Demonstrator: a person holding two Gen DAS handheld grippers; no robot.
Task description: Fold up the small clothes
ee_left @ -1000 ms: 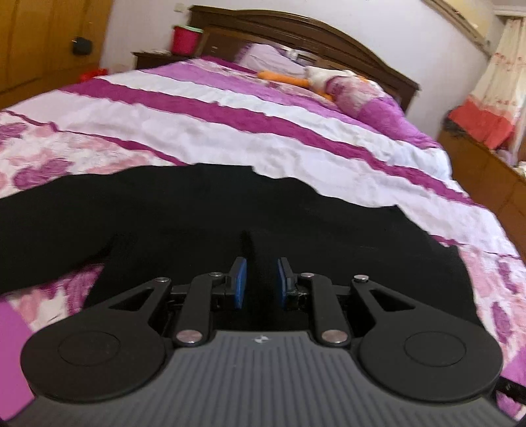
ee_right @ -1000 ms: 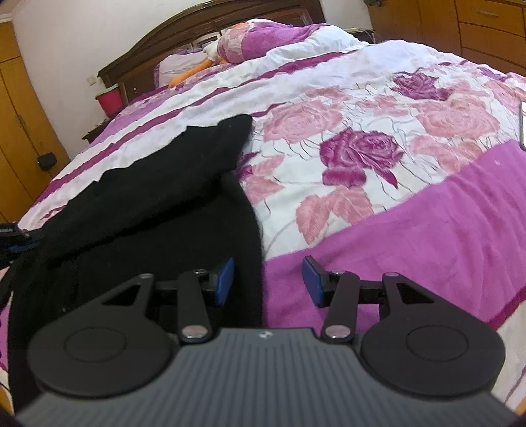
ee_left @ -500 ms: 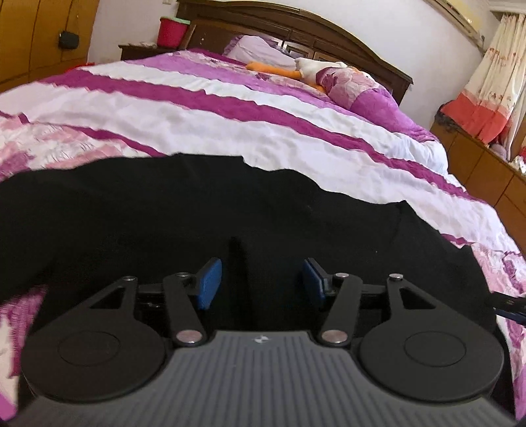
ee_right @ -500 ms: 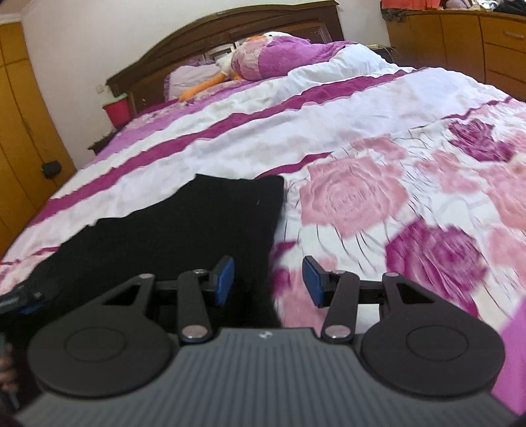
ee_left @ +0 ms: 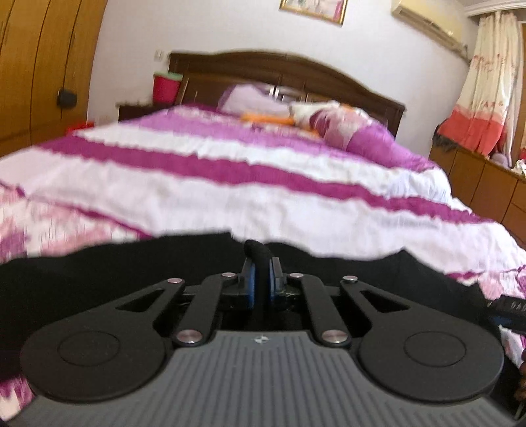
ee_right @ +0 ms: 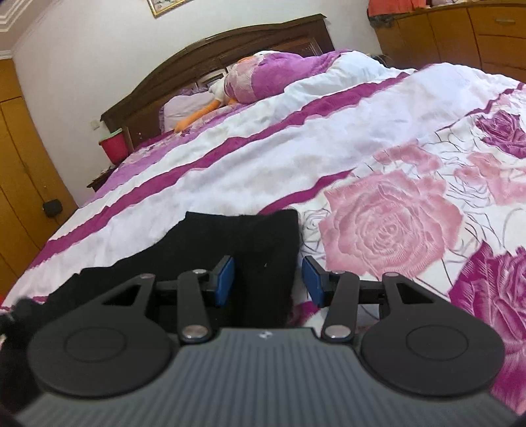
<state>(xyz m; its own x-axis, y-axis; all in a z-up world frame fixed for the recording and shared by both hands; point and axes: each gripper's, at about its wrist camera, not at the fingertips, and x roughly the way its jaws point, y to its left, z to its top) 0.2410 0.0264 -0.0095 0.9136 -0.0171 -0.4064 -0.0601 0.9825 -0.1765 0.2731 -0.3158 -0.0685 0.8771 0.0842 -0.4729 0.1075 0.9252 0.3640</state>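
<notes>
Here the left gripper (ee_left: 261, 279) pinches a soft fold of the black garment (ee_left: 98, 279). It looks light and floppy, so grab edges. The right gripper (ee_right: 268, 279) is half open over its corner.

A big bed (ee_left: 263, 184) with a pink and white blanket fills the room. Behind it stand a dark wooden headboard (ee_left: 296, 70) and a white wall (ee_left: 230, 29). A curtain (ee_left: 486, 75) hangs on the right.
</notes>
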